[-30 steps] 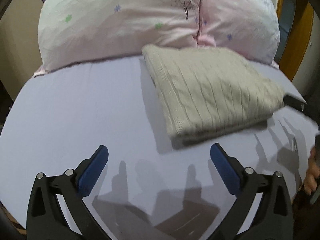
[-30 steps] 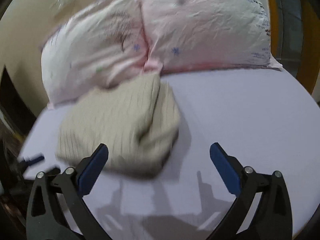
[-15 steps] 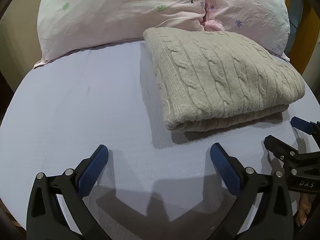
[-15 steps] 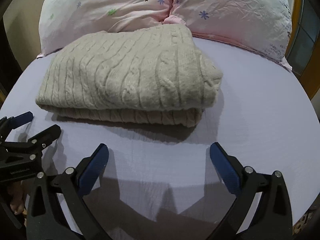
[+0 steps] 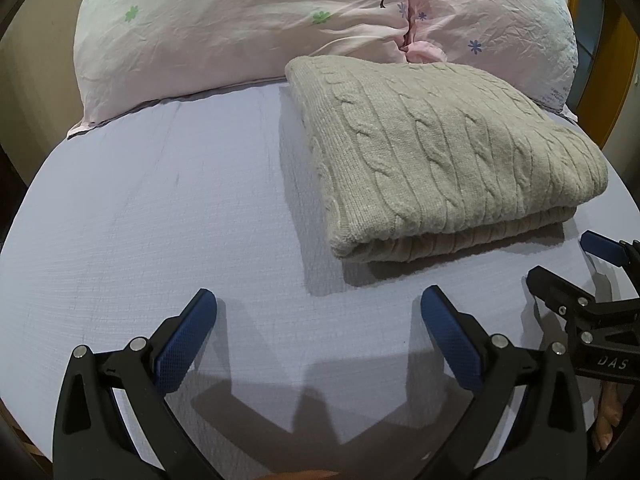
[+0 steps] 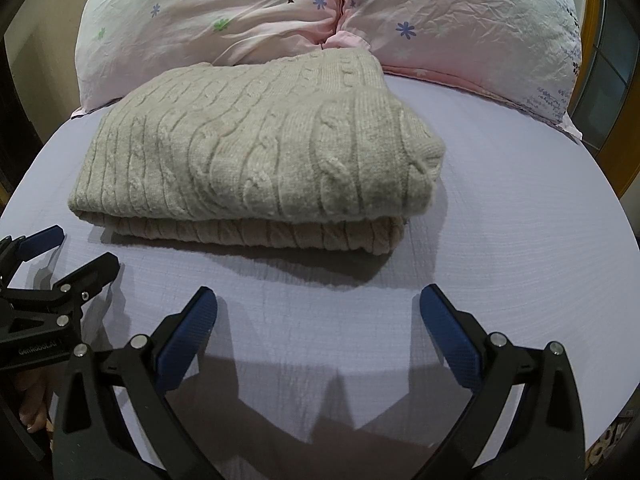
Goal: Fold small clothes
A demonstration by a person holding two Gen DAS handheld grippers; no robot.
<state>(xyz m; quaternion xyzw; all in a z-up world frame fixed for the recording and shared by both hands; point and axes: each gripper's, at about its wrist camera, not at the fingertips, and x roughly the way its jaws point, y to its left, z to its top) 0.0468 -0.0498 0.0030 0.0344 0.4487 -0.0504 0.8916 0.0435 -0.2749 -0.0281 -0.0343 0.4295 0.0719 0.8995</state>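
Observation:
A beige cable-knit sweater (image 5: 436,152) lies folded in a neat rectangle on the lilac bed sheet (image 5: 160,208), its far edge against the pillows. It also shows in the right wrist view (image 6: 256,148). My left gripper (image 5: 318,312) is open and empty, just short of the sweater's near left corner. My right gripper (image 6: 318,312) is open and empty, in front of the sweater's near edge. The right gripper appears at the right edge of the left wrist view (image 5: 576,276), and the left gripper at the left edge of the right wrist view (image 6: 60,260).
Two pink floral pillows (image 5: 248,28) (image 6: 460,20) stand along the head of the bed behind the sweater. A wooden frame (image 5: 608,60) rises at the right. The sheet (image 6: 500,208) stretches to both sides of the sweater.
Both grippers have drawn back toward the near edge of the bed and steadied, side by side. The folded sweater has stayed in place.

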